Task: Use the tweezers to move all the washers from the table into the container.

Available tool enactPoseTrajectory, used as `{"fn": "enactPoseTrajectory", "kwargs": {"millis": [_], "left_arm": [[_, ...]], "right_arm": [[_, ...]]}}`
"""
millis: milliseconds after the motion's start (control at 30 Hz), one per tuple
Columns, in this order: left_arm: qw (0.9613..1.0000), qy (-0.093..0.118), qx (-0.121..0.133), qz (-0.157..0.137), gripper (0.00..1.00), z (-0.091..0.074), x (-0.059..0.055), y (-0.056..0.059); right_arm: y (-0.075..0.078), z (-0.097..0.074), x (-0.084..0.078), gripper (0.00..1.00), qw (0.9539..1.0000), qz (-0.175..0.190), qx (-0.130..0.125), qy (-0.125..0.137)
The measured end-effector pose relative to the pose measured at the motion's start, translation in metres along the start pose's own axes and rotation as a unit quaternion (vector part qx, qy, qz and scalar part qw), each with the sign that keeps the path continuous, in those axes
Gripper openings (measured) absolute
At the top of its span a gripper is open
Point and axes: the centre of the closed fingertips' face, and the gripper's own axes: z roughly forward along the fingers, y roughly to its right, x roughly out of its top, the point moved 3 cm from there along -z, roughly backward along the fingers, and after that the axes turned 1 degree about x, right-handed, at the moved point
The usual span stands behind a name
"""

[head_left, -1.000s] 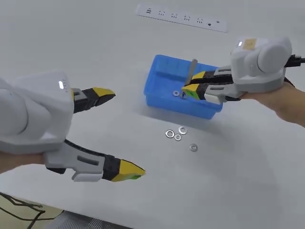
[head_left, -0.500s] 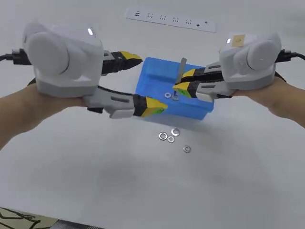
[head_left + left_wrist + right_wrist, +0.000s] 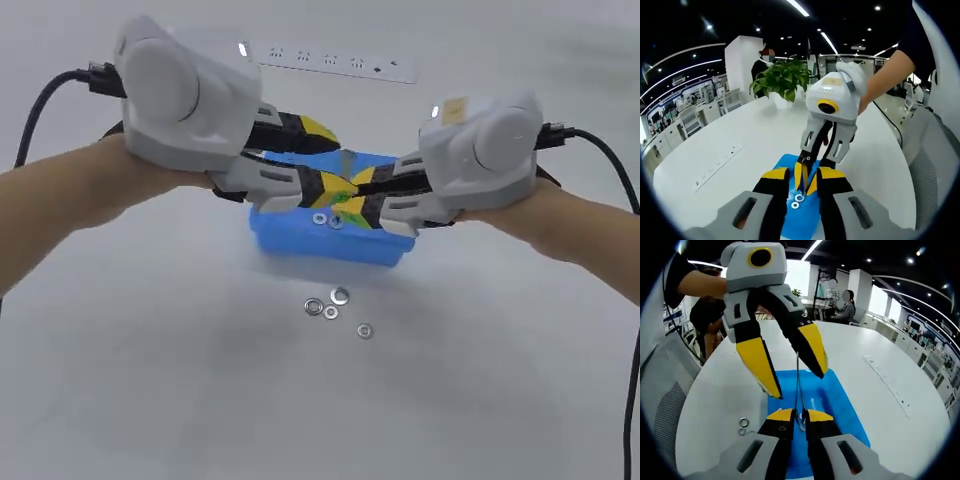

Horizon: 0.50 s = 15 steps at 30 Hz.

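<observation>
Nearest me, 4 washers [image 3: 331, 312] lie loose in a small cluster on the white table [image 3: 150, 380], just in front of the blue container [image 3: 320, 242] and apart from it. 2 more washers [image 3: 328, 219] already lie on the container's floor, close together.

Above the container my 2 grippers meet nose to nose. My right gripper [image 3: 357, 195] has its jaws pressed together on the tweezers [image 3: 798, 385], pinching them low down; the thin metal legs rise straight out from between the yellow tips. My left gripper [image 3: 338, 160] has its jaws spread wide, and in the right gripper view 1 jaw stands on each side of the tweezers' free end. I cannot tell whether either jaw touches them.

A tan label [image 3: 452, 108] sits on top of my right gripper's housing, with no writing I can read. Beyond the container a white power strip [image 3: 330, 62] lies flat, its markings too blurred to read.
</observation>
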Motion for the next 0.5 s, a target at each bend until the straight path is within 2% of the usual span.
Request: {"fn": "enactPoseTrajectory", "kwargs": {"millis": [133,233,500], "left_arm": [[0.9998,-0.005,-0.015,0.014,0.24,-0.0004,0.001,0.0029],[0.9993,-0.013,-0.028,0.021,0.17,-0.0021,0.0001,0.0056],[0.9985,-0.018,-0.035,0.039,0.08,-0.0025,0.0006,0.0093]], "right_arm": [[-0.0012,-0.0008,-0.0012,0.1,1.0,-0.003,0.002,-0.003],[-0.0029,-0.0011,-0.0012,0.1,1.0,-0.003,0.004,-0.003],[-0.0067,-0.0007,-0.0009,0.1,0.9999,-0.011,0.01,-0.007]]}}
